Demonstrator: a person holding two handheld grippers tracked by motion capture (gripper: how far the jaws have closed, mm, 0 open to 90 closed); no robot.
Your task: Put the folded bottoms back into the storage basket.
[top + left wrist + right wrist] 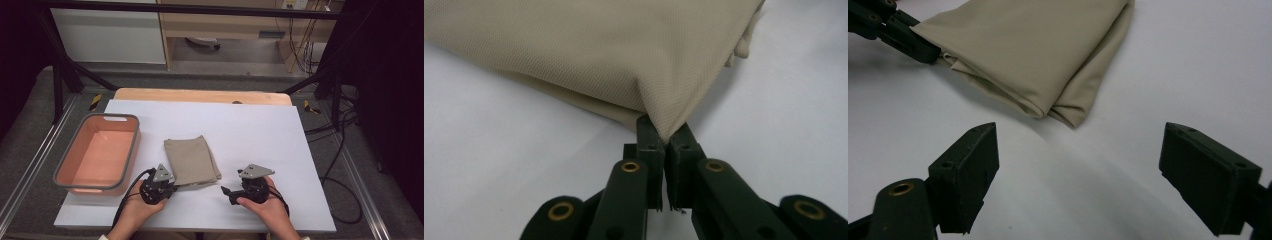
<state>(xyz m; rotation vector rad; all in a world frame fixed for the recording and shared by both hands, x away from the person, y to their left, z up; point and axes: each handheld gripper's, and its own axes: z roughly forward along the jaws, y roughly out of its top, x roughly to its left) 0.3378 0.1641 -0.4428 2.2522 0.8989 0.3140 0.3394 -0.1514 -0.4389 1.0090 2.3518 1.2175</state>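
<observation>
So the folded beige cloth is laid flat near the middle of the white table, a bit toward the near edge, with its stacked layers showing along the near side. Probably it's parked there so both near corners can be reached from the person's side.

One near corner is already pinched by the left gripper, jaws clamped together on the fabric, and a little peak is pulled up where it's held.

The right gripper is held wide open, nothing between the jaws, aimed at the other near corner but not touching it yet; looks like it's being lined up for a second grab.

A salmon-coloured bin is set at the table's left edge, likely the drop-off spot.
</observation>
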